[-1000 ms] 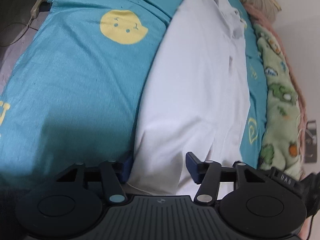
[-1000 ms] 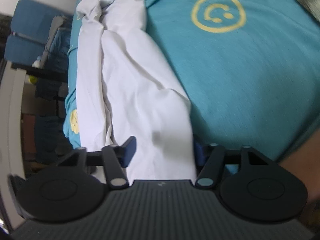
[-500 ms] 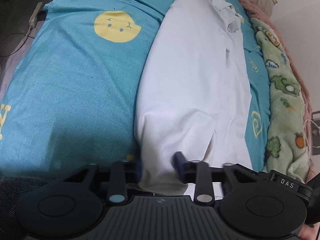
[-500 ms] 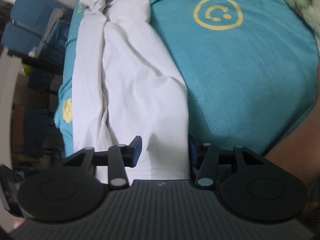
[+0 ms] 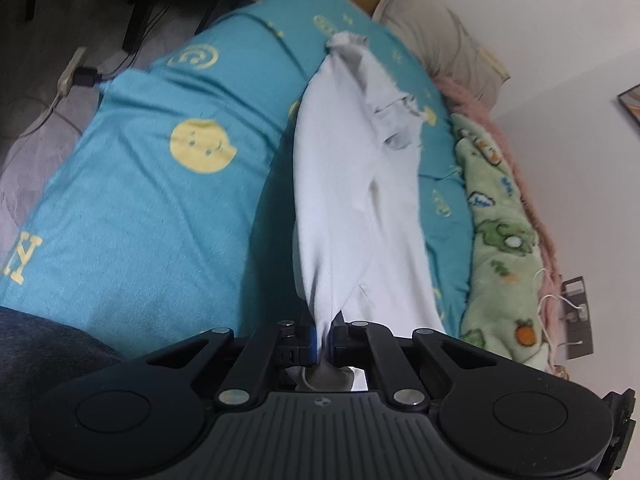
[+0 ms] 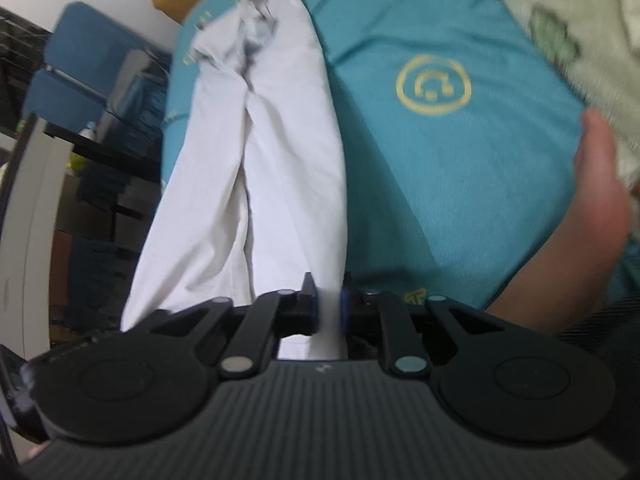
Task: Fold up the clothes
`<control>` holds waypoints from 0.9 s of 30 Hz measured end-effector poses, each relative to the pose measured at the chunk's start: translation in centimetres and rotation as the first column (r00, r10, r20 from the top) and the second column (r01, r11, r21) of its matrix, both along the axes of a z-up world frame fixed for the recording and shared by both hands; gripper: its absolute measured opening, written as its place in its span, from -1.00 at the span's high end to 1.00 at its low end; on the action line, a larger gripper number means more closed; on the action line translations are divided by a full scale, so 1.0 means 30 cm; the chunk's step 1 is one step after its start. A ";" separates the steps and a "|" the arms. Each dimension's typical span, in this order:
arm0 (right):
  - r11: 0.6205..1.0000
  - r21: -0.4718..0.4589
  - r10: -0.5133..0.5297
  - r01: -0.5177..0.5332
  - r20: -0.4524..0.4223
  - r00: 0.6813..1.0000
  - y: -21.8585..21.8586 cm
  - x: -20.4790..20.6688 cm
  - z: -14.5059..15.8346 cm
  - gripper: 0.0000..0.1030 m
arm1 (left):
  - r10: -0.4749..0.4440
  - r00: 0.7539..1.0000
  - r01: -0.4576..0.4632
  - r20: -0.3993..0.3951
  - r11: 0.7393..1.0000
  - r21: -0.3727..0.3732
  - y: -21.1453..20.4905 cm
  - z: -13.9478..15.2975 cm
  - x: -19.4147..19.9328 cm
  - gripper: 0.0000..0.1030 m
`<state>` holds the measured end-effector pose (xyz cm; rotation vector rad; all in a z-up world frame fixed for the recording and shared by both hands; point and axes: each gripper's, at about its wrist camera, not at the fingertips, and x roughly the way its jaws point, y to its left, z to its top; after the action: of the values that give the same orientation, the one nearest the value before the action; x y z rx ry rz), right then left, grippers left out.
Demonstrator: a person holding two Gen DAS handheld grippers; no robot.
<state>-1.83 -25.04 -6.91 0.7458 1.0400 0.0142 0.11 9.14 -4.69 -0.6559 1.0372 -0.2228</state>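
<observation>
teal sheet [image 5: 132, 216] lies open leftward — green blanket [image 5: 500, 248] crowds the wall side.

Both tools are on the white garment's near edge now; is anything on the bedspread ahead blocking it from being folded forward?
Nothing visible does. The left tool and right tool clamp the white garment; only the teal bedspread lies beside it, and the green blanket sits off to the side.

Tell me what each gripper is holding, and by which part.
Both hold the white garment by its near edge: left gripper and right gripper each have jaws shut on a pinch of that hem.
</observation>
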 end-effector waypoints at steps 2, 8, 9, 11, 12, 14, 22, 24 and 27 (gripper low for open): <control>1.000 0.005 -0.008 0.008 0.049 0.999 -0.011 -0.017 0.047 0.91 | 0.007 1.000 -0.007 0.021 1.000 -0.008 -0.004 0.034 -0.008 0.90; 1.000 0.025 -0.016 0.012 0.152 0.988 -0.042 -0.085 0.181 0.91 | 0.023 0.999 -0.020 0.046 0.998 -0.061 -0.006 0.113 -0.090 0.91; 0.999 0.028 -0.022 0.018 0.162 0.987 -0.051 -0.102 0.195 0.91 | 0.027 0.998 -0.023 0.051 0.997 -0.073 -0.002 0.125 -0.110 0.91; 0.999 0.034 -0.034 0.028 0.182 0.983 -0.068 -0.138 0.220 0.91 | 0.032 0.998 -0.026 0.057 0.996 -0.088 0.002 0.141 -0.150 0.91; 0.999 0.037 -0.039 0.033 0.189 0.981 -0.073 -0.160 0.226 0.91 | 0.032 0.998 -0.026 0.059 0.995 -0.093 0.003 0.146 -0.174 0.91; 0.998 0.049 -0.050 0.041 0.203 0.978 -0.080 -0.209 0.233 0.91 | 0.029 0.998 -0.023 0.060 0.995 -0.098 0.004 0.156 -0.229 0.91; 0.995 0.076 -0.073 0.057 0.236 0.969 -0.091 -0.405 0.220 0.91 | 0.028 0.998 -0.022 0.063 0.995 -0.096 0.017 0.177 -0.406 0.91; 0.995 0.080 -0.080 0.062 0.238 0.968 -0.096 -0.426 0.220 0.91 | 0.027 0.997 -0.022 0.065 0.997 -0.079 0.012 0.189 -0.410 0.91; 0.994 0.083 -0.090 0.073 0.233 0.968 -0.101 -0.391 0.227 0.91 | 0.025 0.997 -0.024 0.074 1.000 -0.018 -0.010 0.215 -0.360 0.91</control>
<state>-13.56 -28.06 -0.10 0.8322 0.7840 0.0697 -10.71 8.83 1.75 -0.6709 0.9568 -0.2333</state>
